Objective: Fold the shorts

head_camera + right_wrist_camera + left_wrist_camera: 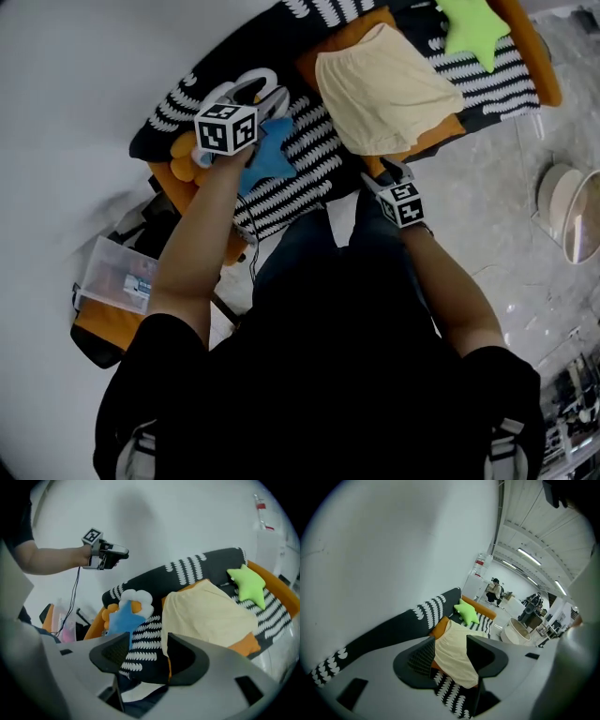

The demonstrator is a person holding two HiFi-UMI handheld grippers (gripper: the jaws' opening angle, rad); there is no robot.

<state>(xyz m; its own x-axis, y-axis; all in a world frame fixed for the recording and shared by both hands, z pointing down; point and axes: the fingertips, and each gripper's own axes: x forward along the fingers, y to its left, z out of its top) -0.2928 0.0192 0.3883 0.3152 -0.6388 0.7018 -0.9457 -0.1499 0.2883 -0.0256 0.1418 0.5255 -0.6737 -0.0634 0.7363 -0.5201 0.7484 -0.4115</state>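
Observation:
Pale yellow shorts (384, 89) lie spread on an orange cushion (349, 37) on a black-and-white striped sofa (309, 155). My left gripper (262, 101) hangs in the air left of the shorts, over the sofa's pillows. Its jaws are open and empty in the left gripper view (451, 658), with the shorts (457, 656) far beyond them. My right gripper (394, 171) is just in front of the near edge of the shorts. It is open (149, 653) and apart from the shorts (206, 616). The left gripper (107, 555) shows up high at the left in that view.
A green star pillow (473, 28) lies past the shorts. A blue star pillow (267, 155) and a white flower pillow (136, 599) lie to their left. A clear plastic box (117, 277) sits on the floor at left, a round white tub (572, 211) at right.

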